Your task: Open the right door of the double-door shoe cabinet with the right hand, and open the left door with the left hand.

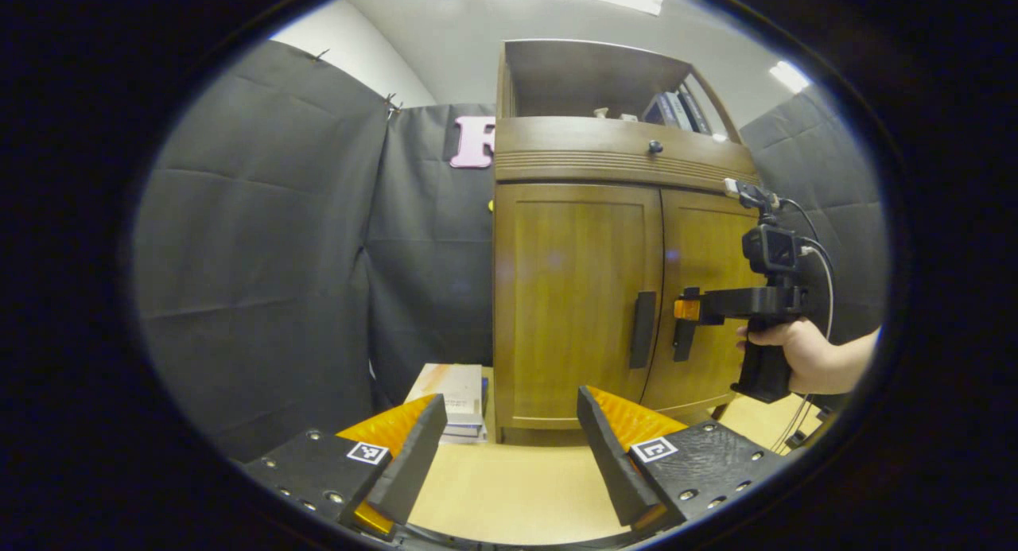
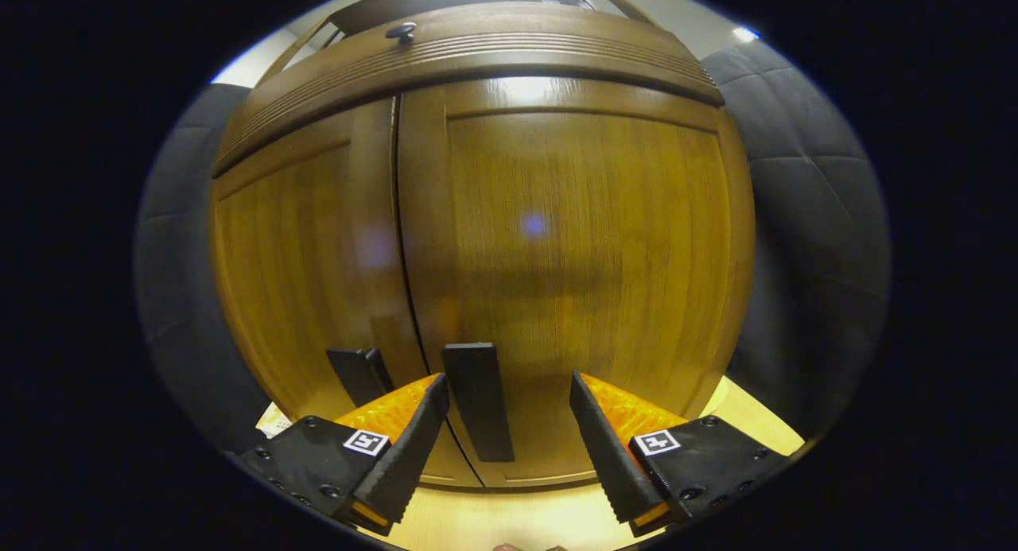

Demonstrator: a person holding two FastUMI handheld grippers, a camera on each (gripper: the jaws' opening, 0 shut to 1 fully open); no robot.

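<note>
The step in hand looks like the grab on the right door's handle. In the right gripper view the right gripper is released, jaws spread wide, with the dark vertical handle standing between the fingers, close to the finger at 9 o'clock and clear of the one at 3 o'clock. Neither finger appears to press on it yet. To do this well, I judge the gripper should shift a little toward 9 o'clock so the handle sits centred, push in until the fingers straddle the bar, clench across its width, then pull along an arc about the hinge on the door's outer edge, not straight back.

The shoe cabinet stands at 12 to 1 o'clock in the left gripper view, on the pale floor, both doors shut. The right door takes up the centre of the right gripper view; the left door sits well ahead of the left gripper, which is also released and holding nothing. A hand holds the right gripper at the cabinet's 3 o'clock side.

Count: two doors, two dark vertical handles, the left door's handle among them, one round knob on the drawer above, one stack of books on the floor at the cabinet's 8 o'clock, and several books on the open top shelf.
</note>
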